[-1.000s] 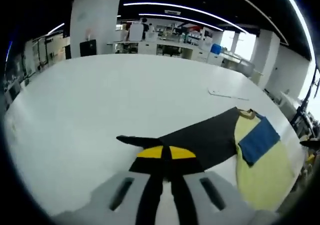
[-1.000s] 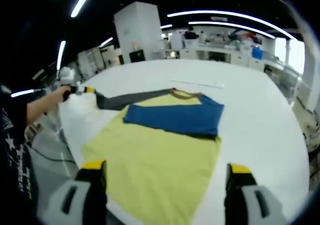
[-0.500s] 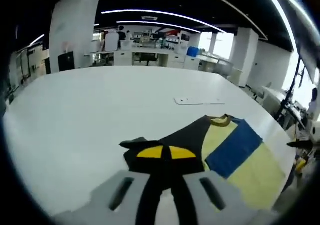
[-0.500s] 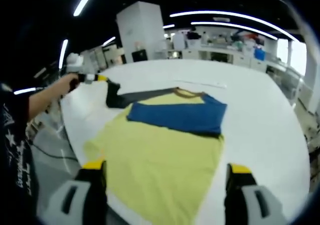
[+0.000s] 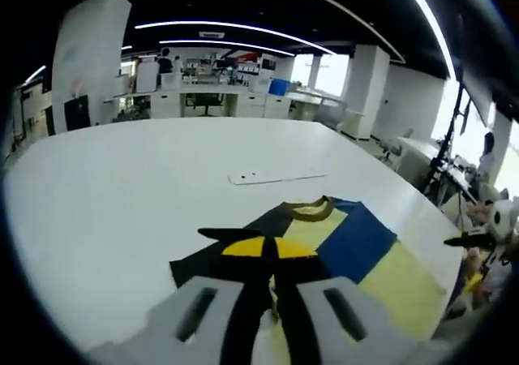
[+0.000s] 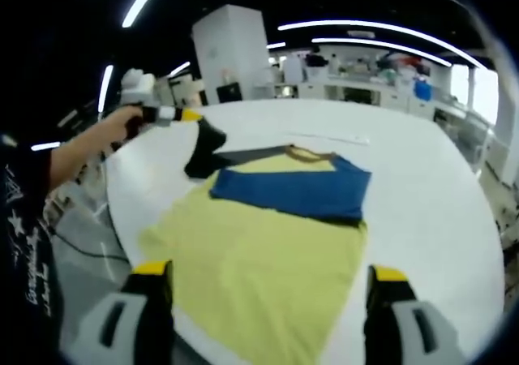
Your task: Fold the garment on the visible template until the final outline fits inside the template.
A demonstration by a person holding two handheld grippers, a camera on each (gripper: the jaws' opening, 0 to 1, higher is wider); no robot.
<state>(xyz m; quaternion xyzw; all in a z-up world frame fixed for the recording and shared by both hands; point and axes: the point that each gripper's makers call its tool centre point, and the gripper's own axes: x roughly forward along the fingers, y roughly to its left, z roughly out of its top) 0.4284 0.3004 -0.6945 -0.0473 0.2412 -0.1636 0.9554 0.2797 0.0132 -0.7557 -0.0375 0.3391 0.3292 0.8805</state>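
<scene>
- Garment (image 6: 268, 243), a yellow shirt with a blue sleeve (image 6: 292, 191) already folded across its chest, lay spread on the white bench (image 6: 422, 170) directly ahead of the right hand-held gripper (image 6: 263, 288).
- Its dark sleeve (image 5: 243, 255) was pinched in the left hand-held gripper (image 5: 269, 249), whose yellow-tipped jaws stood closed on the cloth.
- In the right gripper view that sleeve (image 6: 207, 150) hung lifted off the bench from the left hand-held gripper (image 6: 190, 116), held up by the person's hand (image 6: 130, 122) ahead and to the left of the right jaws.
- The right hand-held gripper hovered over the shirt's near hem with its jaws wide apart and nothing between them.
- The brown collar (image 5: 310, 211) lay just beyond the left jaws, with the blue sleeve (image 5: 357, 239) to their right.
- A thin white strip (image 5: 276, 175) lay on the bench further beyond the collar, well apart from the shirt.
- No template outline could be made out under the shirt.
- The step in hand looked like the second sleeve fold: the dark sleeve was being carried in over the body.
- The next move would likely call for laying the sleeve flat across the chest over the blue one, releasing it without dragging the shirt, then folding the long body up from the hem.
</scene>
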